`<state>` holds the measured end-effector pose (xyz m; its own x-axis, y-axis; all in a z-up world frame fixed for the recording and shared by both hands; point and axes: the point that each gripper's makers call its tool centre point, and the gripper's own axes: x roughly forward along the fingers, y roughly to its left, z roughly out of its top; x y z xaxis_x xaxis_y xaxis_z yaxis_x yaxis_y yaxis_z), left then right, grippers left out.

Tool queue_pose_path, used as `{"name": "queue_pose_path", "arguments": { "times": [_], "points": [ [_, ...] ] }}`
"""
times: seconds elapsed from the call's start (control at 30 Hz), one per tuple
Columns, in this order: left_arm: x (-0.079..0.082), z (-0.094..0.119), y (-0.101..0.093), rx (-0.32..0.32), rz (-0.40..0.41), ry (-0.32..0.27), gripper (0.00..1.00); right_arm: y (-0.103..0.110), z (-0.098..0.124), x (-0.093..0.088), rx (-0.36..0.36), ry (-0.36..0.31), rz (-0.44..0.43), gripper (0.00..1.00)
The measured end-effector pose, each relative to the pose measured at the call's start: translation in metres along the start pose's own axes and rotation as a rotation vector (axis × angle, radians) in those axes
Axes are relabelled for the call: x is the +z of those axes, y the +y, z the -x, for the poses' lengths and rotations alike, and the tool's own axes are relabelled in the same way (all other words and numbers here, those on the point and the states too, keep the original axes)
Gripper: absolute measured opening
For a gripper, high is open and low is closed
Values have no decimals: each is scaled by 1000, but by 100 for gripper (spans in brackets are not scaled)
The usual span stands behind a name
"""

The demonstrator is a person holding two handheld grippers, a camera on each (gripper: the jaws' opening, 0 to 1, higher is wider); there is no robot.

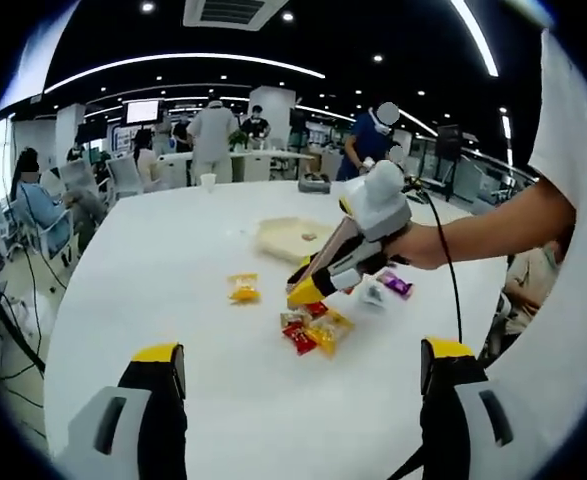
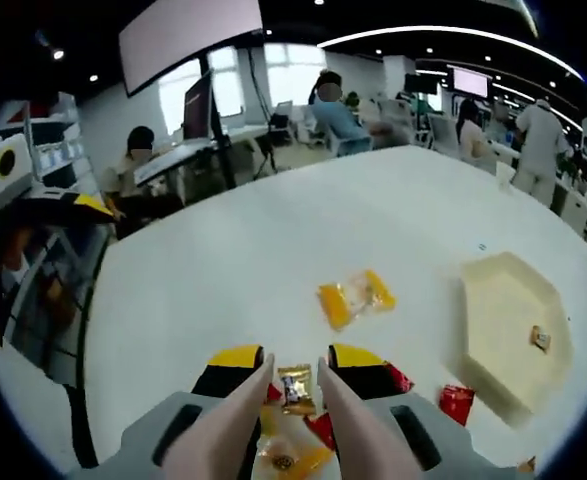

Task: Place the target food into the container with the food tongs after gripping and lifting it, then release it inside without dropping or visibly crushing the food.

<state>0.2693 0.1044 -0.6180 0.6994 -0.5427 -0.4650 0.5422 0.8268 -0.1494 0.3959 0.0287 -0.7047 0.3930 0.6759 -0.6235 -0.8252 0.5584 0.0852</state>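
- Right gripper (image 2: 291,372), bottom centre of the right gripper view: tongs slightly parted around a brown snack packet (image 2: 295,389), grip uncertain.
- Left gripper (image 1: 303,362) spread wide, holding nothing.
- Hexagonal tray (image 2: 483,335) at right.

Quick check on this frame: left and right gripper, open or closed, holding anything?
Left gripper: open, fingers wide apart, holding nothing.
Right gripper: partly open, fingers either side of a small wrapped snack on the white table, not yet clamped.

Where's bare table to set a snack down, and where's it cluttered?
Free: white table beyond the yellow packet, and the stretch between it and the hexagonal tray. The tray holds one small piece. Crowded: the snack pile under the right gripper.
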Motion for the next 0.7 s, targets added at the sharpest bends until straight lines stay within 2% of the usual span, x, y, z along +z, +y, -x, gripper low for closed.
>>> {"name": "queue_pose_path", "arguments": {
  "times": [0.13, 0.23, 0.47, 0.53, 0.6, 0.7],
  "points": [
    [-3, 7, -1, 8, -10, 24, 98, 4, -3, -5, 4, 25, 33, 25],
    [3, 12, -1, 18, -4, -18, 97, 5, -4, -5, 9, 19, 38, 25],
    [-2, 14, -6, 35, -16, -3, 97, 4, -11, -13, 19, 44, 61, 25],
    [-4, 17, -2, 53, -4, 10, 97, 4, -12, -15, 18, 53, 60, 25],
    [-2, 20, -2, 60, -1, -10, 97, 5, -16, -16, 26, 54, 69, 25],
    [-7, 21, -2, 83, 23, 0, 98, 6, -20, -25, 28, 81, 79, 24]
  ]
}}
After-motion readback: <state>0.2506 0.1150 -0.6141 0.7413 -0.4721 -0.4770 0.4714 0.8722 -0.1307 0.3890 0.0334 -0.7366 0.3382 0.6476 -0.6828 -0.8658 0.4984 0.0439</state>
